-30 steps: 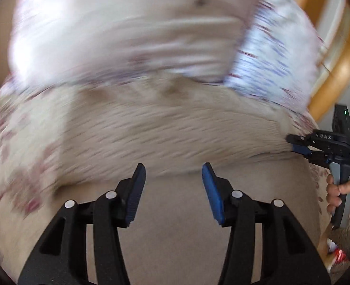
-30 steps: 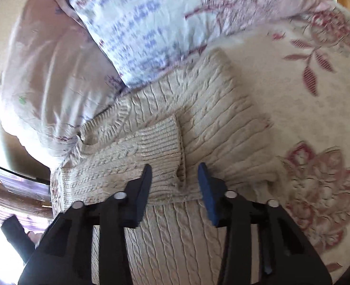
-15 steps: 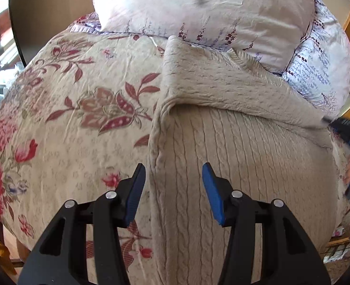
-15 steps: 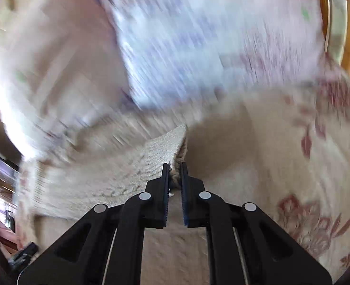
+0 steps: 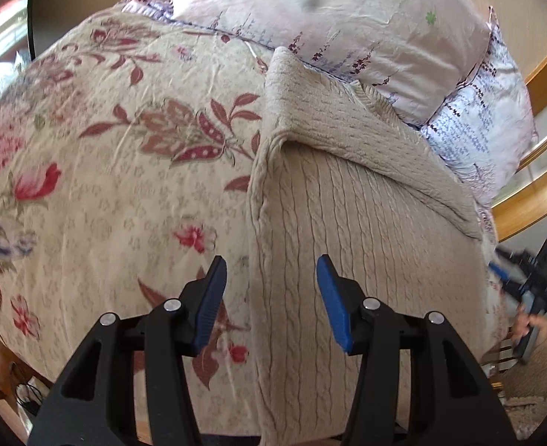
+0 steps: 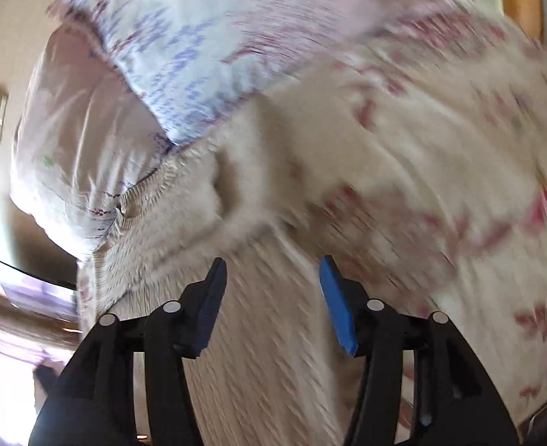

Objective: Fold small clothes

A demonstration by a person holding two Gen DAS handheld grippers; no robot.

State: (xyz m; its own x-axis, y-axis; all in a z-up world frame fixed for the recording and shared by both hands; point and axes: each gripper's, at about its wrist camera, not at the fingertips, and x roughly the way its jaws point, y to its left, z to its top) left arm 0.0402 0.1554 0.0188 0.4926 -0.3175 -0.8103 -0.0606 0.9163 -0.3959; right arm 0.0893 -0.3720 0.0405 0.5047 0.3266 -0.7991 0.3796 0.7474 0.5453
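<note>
The cable-knit sweater (image 5: 366, 223) lies on the bed, over the floral bedspread (image 5: 125, 171), its upper end against the pillows (image 5: 348, 26) at the head of the bed. One sleeve (image 5: 348, 137) is laid diagonally across the body of the sweater. Half a second ago the right gripper (image 6: 271, 290) was clamped on a fold of knit; now its jaws are spread apart and nothing is held between them — the cloth has been let go. The right wrist view is heavily blurred, so the exact lie of the released part cannot be told. The left gripper (image 5: 271, 290) is kept as it was, jaws apart and empty, poised over the sweater's left edge near the foot of the bed. The sleeve fold is judged done, and a fold of the body is likely next — neither gripper holds cloth for it yet.
</note>
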